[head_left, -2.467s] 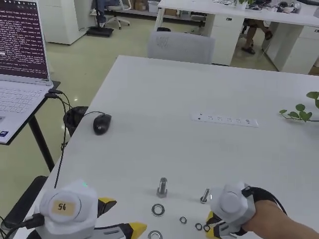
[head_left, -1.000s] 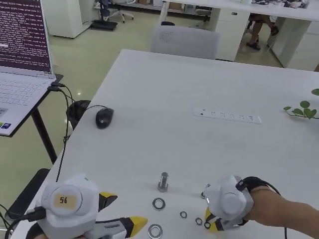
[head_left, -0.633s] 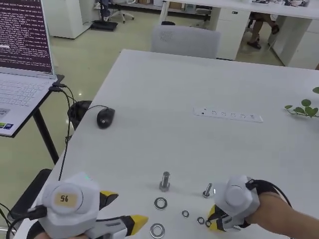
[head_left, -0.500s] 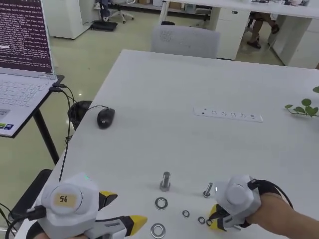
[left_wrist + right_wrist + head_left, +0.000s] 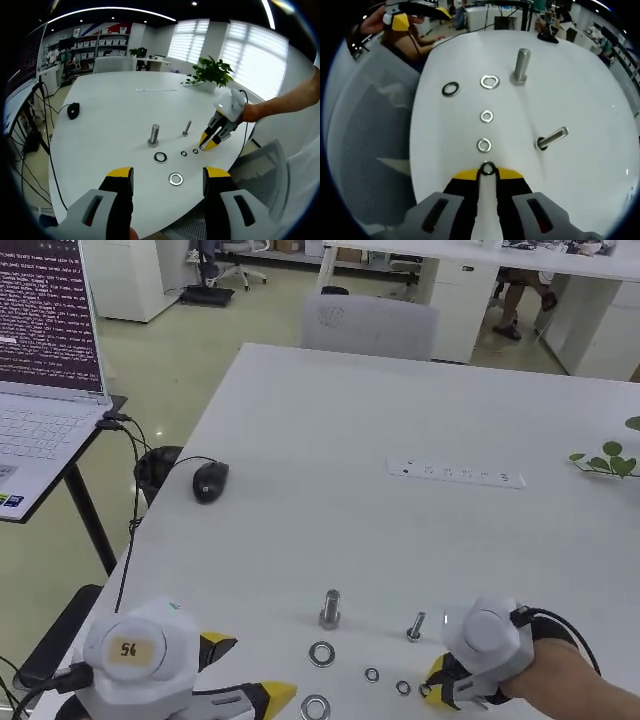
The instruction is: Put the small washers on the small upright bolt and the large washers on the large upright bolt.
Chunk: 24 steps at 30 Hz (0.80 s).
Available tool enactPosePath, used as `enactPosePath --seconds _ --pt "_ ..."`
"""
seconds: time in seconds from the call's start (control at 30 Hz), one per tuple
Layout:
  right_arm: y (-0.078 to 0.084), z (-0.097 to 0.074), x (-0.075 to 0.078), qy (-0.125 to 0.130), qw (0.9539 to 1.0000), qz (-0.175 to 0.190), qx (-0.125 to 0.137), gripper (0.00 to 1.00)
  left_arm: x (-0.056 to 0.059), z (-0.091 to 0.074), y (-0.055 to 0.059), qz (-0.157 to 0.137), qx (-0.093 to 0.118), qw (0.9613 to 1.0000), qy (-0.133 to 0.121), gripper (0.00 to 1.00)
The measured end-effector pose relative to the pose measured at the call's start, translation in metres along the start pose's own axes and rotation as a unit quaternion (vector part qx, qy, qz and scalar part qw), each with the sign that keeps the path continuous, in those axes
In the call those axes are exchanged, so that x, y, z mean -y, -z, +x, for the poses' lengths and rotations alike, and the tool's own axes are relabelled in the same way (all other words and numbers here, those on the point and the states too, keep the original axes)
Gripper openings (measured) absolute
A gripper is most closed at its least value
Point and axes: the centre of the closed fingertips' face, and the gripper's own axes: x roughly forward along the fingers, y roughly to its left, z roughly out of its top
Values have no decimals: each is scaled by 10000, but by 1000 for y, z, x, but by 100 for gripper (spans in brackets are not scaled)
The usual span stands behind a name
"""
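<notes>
Right tool clenched on small washer, low over tabletop; small bolt near. I judge washer thin, light, stiff, slippery: pinch rim edgewise, gently. Left tool released.

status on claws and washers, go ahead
Right claw shut on small washer. Left claw open, empty. Small bolt and large bolt bare. Nothing blocking.
</notes>
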Motion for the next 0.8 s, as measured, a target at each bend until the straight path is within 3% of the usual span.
enactPosePath --seconds 0.13,0.2,0.27,0.5,0.8 --pt "0 -1 -1 -56 9999 -139 -33 14 1 1 0 26 -22 10000 23 55" --pt "0 0 -1 -86 9983 -569 -102 15 2 2 0 27 -29 10000 36 55" --pt "0 1 -2 -94 9972 -724 -149 16 2 3 0 41 -35 10000 43 55" --pt "-2 2 -3 -174 9958 -885 -154 18 2 3 -1 26 -8 10000 35 55" --pt "0 3 -3 -222 9891 -1404 -378 15 0 0 2 -11 -6 10000 -14 55"
